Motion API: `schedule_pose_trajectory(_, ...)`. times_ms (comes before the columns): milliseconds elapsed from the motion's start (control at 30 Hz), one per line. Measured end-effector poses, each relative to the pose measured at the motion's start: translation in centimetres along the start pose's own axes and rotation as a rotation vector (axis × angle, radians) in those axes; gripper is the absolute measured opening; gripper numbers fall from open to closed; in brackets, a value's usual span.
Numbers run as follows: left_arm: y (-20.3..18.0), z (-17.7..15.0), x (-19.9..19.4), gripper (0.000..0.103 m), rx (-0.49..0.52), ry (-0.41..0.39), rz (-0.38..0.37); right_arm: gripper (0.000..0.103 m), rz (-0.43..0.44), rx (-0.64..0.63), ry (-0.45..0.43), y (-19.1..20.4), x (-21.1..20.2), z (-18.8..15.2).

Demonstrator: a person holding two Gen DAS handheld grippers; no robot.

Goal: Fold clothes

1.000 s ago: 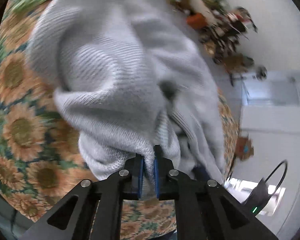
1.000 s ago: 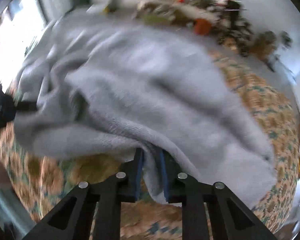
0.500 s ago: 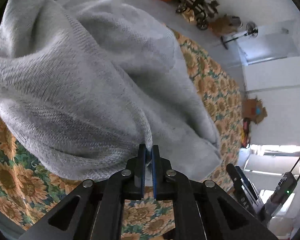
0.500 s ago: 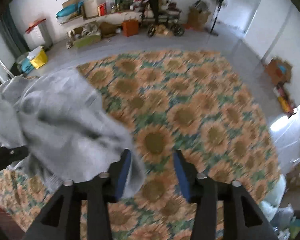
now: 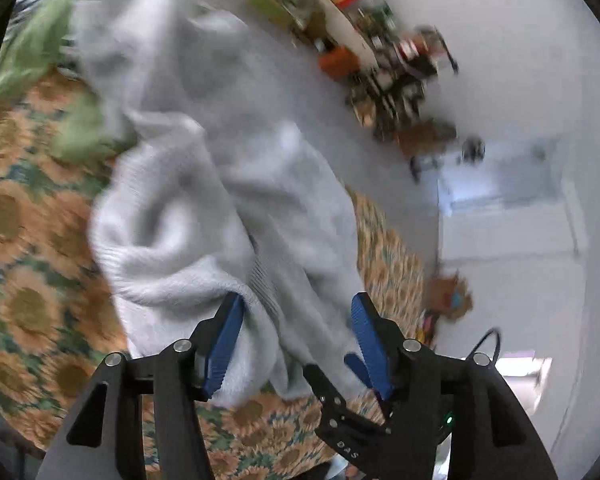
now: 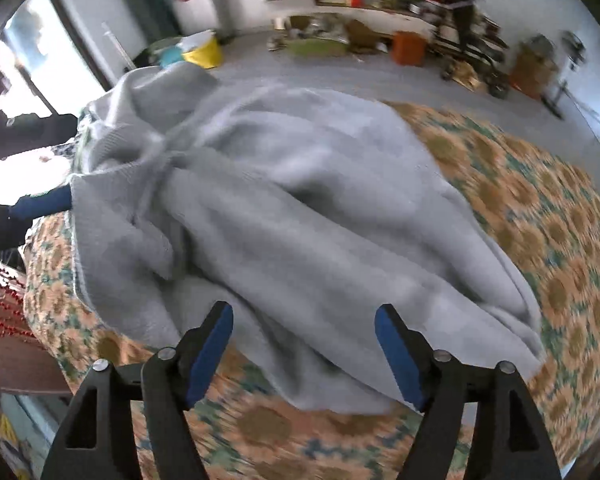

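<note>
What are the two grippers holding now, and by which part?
Nothing. Left gripper and right gripper have just opened; the grey sweater lies loose between them.

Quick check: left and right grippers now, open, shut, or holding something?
Left gripper: open, jaws have just been opening; the grey sweater lies loose between them.
Right gripper: open, jaws have just been opening, sweater below, not pinched.

The sweater [image 6: 300, 208] is spread on the cloth [image 6: 548, 216]. A garment [image 5: 40, 48] lies at its far left edge. Behind the cloth, clutter [image 6: 364, 12] is lined along the wall.
</note>
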State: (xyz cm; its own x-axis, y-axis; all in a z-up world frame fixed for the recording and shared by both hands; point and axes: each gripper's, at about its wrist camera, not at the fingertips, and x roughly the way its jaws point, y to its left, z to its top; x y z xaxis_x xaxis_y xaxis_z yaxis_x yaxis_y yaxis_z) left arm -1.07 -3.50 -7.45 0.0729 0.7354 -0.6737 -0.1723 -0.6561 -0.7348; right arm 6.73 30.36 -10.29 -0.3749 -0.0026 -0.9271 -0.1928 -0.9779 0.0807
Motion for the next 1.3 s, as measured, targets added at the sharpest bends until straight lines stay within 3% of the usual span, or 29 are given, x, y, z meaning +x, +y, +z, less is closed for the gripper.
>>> schedule_pose_trajectory(167, 5.5, 3.4, -2.9, 0.057, -0.162, -0.094, 0.018, 0.082, -0.003, -0.016, -0.005, 2.6, 0.6, 2.1)
schedule_pose_trajectory(267, 7.8, 5.1, -2.8, 0.057, -0.198, -0.119, 0.115, 0.082, -0.007, -0.015, 0.007, 4.0, 1.0, 2.6)
schedule_pose_trajectory(333, 8.8, 6.5, -2.2, 0.057, -0.186, -0.081, 0.184, 0.082, -0.012, -0.015, 0.019, 5.1, 0.8, 2.4)
schedule_pose_trajectory(433, 9.9, 8.0, -0.5, 0.057, -0.164, -0.005, 0.206, 0.082, -0.004, -0.011, 0.042, 6.8, 0.7, 1.9)
schedule_pose_trajectory(567, 9.2, 7.4, 2.9, 0.056, -0.135, 0.087, 0.165, 0.083, 0.015, -0.021, 0.056, 9.5, 0.9, 1.3)
schedule_pose_trajectory(600, 8.6, 7.1, 3.6, 0.052, -0.120, 0.106, 0.152, 0.083, 0.015, -0.024, 0.057, 10.0, 0.9, 1.2)
schedule_pose_trajectory(667, 8.1, 7.0, 5.2, 0.021, -0.083, 0.126, 0.164, 0.083, 0.001, -0.026, 0.057, 10.9, 0.8, 0.9)
schedule_pose_trajectory(767, 7.8, 6.3, 5.7, 0.015, -0.034, 0.128, 0.193, 0.084, -0.060, 0.004, 0.056, 10.9, 0.4, 0.4)
schedule_pose_trajectory(867, 6.6, 5.5, 5.6, 0.011, 0.050, 0.160, 0.154, 0.087, -0.125, 0.127, 0.050, 9.4, -0.4, -0.4)
schedule_pose_trajectory(933, 5.4, 4.5, 5.2, 0.000, 0.134, 0.194, 0.115, 0.091, -0.167, 0.234, 0.043, 8.1, -1.1, -1.1)
schedule_pose_trajectory(1033, 3.9, 2.4, 4.1, 0.000, 0.205, 0.221, 0.044, 0.095, -0.212, 0.360, 0.031, 6.6, -1.9, -2.3)
schedule_pose_trajectory(1167, 3.5, 0.4, 1.6, 0.000, 0.271, 0.201, 0.049, 0.095, -0.226, 0.413, 0.027, 5.9, -3.0, -3.5)
schedule_pose_trajectory(1233, 4.2, -0.4, 0.5, 0.000, 0.256, 0.180, 0.060, 0.096, -0.218, 0.385, 0.026, 6.1, -3.4, -3.9)
schedule_pose_trajectory(1300, 4.6, -1.1, 1.1, 0.000, 0.244, 0.161, 0.131, 0.098, -0.209, 0.349, 0.028, 6.2, -3.6, -4.3)
